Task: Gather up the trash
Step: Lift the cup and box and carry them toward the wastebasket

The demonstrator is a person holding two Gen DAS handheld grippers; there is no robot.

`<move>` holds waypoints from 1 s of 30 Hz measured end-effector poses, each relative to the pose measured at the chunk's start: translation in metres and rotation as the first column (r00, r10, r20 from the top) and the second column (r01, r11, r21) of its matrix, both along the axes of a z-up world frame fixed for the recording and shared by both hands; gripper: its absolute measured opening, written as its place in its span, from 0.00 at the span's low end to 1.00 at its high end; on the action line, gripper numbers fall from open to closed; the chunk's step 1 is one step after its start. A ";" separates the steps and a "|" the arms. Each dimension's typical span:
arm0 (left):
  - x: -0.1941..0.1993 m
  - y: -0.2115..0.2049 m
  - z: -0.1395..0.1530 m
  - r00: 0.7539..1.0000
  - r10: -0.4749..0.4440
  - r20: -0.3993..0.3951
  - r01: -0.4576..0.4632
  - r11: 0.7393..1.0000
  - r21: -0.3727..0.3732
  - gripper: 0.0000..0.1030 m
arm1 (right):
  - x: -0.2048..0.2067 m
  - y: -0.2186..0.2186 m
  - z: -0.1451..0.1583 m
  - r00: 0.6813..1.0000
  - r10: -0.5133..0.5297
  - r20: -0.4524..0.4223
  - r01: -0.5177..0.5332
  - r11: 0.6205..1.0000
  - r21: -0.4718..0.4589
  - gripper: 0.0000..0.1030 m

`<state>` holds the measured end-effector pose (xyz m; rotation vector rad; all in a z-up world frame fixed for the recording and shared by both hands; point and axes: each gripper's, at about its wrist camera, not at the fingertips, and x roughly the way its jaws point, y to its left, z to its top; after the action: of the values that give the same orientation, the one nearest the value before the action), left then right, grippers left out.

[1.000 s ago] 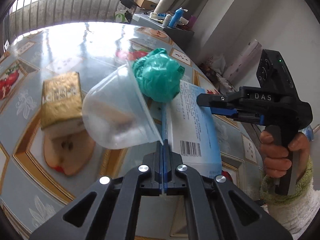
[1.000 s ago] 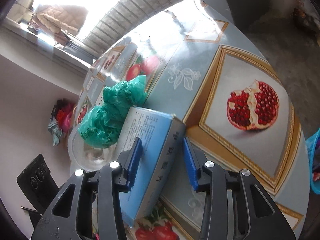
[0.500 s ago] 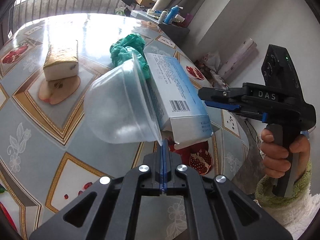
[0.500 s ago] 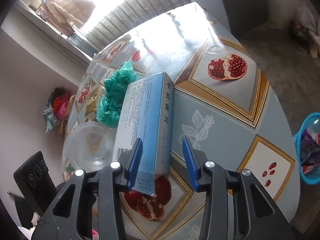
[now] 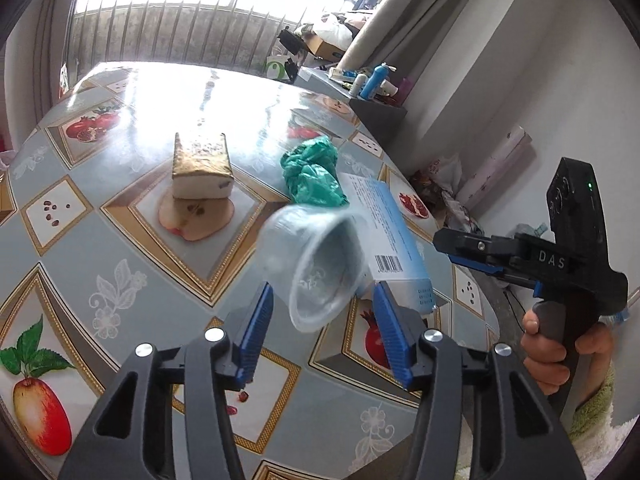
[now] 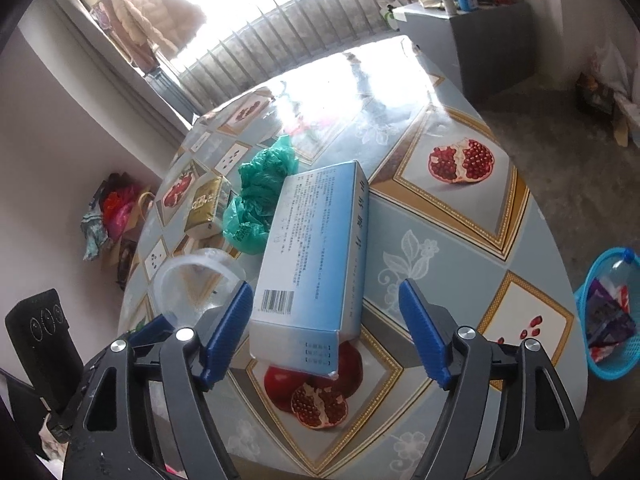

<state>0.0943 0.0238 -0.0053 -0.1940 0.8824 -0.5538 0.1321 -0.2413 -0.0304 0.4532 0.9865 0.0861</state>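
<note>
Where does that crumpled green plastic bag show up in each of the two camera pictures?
Left wrist view: the green plastic bag lies on the table above centre, just beyond the blurred clear plastic cup.
Right wrist view: the bag sits left of centre, at the far left side of the blue box.
Shared landmark: the blue box, right beside the bag in both views.

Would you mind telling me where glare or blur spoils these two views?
Left wrist view: window light washes out the table's far half, and the clear cup is motion-blurred while the blue box stays sharp. Right wrist view: the window is blown out, glare whitens the far tabletop, fisheye bends the table's edge.
</note>
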 end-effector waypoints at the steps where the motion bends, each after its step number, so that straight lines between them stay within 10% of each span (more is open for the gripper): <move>1: 0.002 0.002 0.001 1.000 0.018 0.008 -0.018 1.000 0.000 0.49 | 0.003 0.003 -0.001 1.000 0.003 0.002 -0.003 1.000 -0.013 0.75; 8: 0.010 -0.001 -0.002 0.998 0.028 0.049 -0.030 0.999 0.039 0.49 | 0.014 0.026 -0.007 1.000 0.018 -0.005 -0.018 0.997 -0.079 0.76; 15: 0.015 -0.004 -0.014 0.994 0.061 0.096 -0.078 0.980 0.182 0.06 | 0.022 0.032 -0.012 1.000 0.011 -0.022 -0.014 0.995 -0.094 0.76; 30: 0.014 0.017 -0.008 0.976 0.176 0.132 -0.203 0.952 0.228 0.05 | 0.033 0.062 -0.037 0.993 0.067 -0.094 -0.087 0.970 -0.227 0.73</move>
<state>0.1086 0.0410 -0.0137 -0.0266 0.8057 -0.2720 0.1649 -0.1796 -0.0678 0.2061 1.0846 0.0210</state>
